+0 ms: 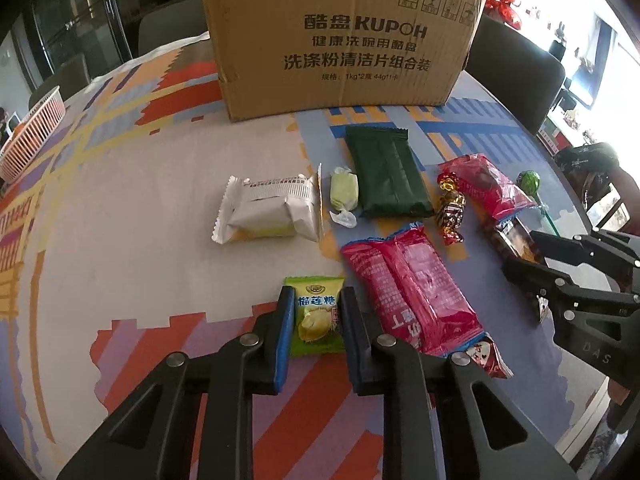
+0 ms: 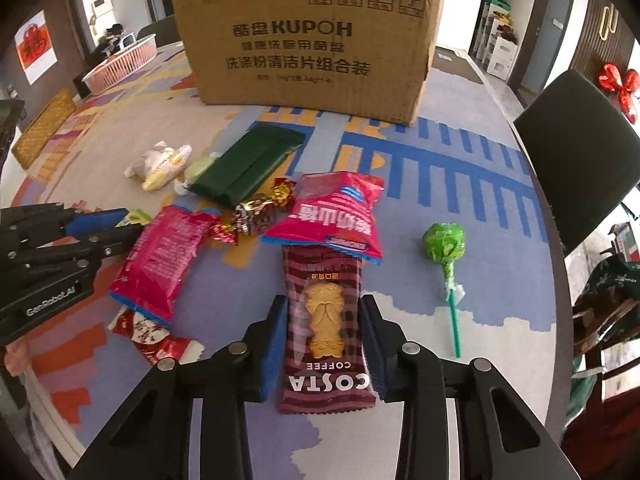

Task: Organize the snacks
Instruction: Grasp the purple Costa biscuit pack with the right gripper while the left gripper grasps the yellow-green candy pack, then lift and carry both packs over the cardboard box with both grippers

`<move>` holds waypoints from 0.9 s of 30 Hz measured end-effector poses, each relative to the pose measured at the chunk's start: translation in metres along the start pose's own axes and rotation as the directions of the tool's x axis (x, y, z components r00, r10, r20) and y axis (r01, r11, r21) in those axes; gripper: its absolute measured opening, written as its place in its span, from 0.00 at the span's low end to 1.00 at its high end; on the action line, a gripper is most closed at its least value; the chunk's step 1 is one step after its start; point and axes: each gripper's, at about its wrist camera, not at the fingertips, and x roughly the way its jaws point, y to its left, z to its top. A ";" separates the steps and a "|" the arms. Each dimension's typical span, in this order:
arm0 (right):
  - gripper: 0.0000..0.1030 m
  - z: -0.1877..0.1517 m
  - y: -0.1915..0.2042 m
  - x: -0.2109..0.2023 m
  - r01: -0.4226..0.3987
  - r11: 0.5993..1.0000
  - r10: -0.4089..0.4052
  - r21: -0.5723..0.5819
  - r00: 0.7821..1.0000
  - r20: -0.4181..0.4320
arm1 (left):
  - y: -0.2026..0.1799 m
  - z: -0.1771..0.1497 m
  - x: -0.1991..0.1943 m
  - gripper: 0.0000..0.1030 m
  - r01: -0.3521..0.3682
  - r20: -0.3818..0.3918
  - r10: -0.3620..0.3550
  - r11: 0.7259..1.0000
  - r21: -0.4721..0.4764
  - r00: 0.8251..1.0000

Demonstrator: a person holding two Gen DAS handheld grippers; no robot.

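A green durian candy packet is bracketed between the parted fingers of the left gripper, with small gaps at both sides. A Costa Coffee biscuit pack is likewise straddled by the right gripper, lying flat on the table. A cardboard box is seen well beyond both.

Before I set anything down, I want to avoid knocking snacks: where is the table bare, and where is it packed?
Bare cloth lies left of the white packet, toward the pink basket. There is also room right of the green lollipop, toward the table edge. It is crowded between the cardboard box and both tongs, where the wrappers touch or overlap.
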 end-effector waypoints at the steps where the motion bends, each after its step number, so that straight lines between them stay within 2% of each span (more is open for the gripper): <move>1: 0.35 -0.001 0.001 -0.001 -0.003 1.000 0.003 0.009 1.000 0.001 | 0.000 -0.001 -0.002 0.22 0.001 0.004 -0.001 1.000 0.001 1.000; 13: 0.35 -0.010 0.017 -0.040 -0.073 0.997 0.069 0.037 0.994 0.081 | -0.007 -0.006 -0.050 0.22 -0.005 0.104 0.003 1.000 0.023 0.995; 17: 0.35 -0.008 0.018 -0.053 -0.064 0.997 0.059 0.036 0.991 0.122 | -0.008 -0.004 -0.066 0.22 -0.006 0.139 0.003 1.000 0.023 0.990; 27: 0.35 0.019 0.016 -0.089 -0.059 0.998 0.052 0.026 0.973 0.226 | -0.009 0.026 -0.104 0.22 -0.018 0.226 0.013 1.000 0.021 0.974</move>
